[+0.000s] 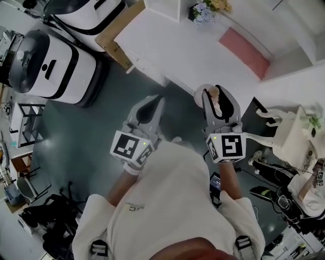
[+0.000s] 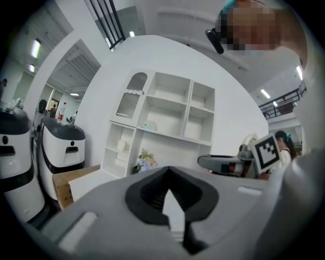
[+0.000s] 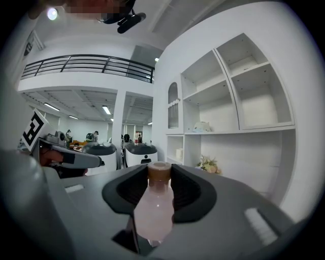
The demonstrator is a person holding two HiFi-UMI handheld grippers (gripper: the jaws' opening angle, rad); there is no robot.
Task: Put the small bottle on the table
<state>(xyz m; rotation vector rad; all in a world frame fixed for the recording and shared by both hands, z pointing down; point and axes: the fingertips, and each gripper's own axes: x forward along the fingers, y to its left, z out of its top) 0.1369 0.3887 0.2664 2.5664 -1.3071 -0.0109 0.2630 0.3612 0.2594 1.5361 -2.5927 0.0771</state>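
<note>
A small pink bottle [image 3: 154,205] with a brown cap stands upright between the dark pads of my right gripper [image 3: 159,175], which is shut on it. From the head view the bottle's cap [image 1: 214,93] shows between the jaws of the right gripper [image 1: 217,96], held over the floor just short of the white table [image 1: 188,56]. My left gripper [image 1: 156,104] hangs beside it to the left, off the table. Its pads meet at the tips in the left gripper view, so the left gripper [image 2: 168,172] is shut with nothing in it.
The table carries a pink mat [image 1: 244,51] and a bunch of flowers [image 1: 205,10] at its far side. Two white-and-black machines [image 1: 51,66] and a cardboard box [image 1: 114,40] stand left of it. A white shelf unit [image 3: 238,101] rises behind the table. A pale bag [image 1: 294,134] sits at the right.
</note>
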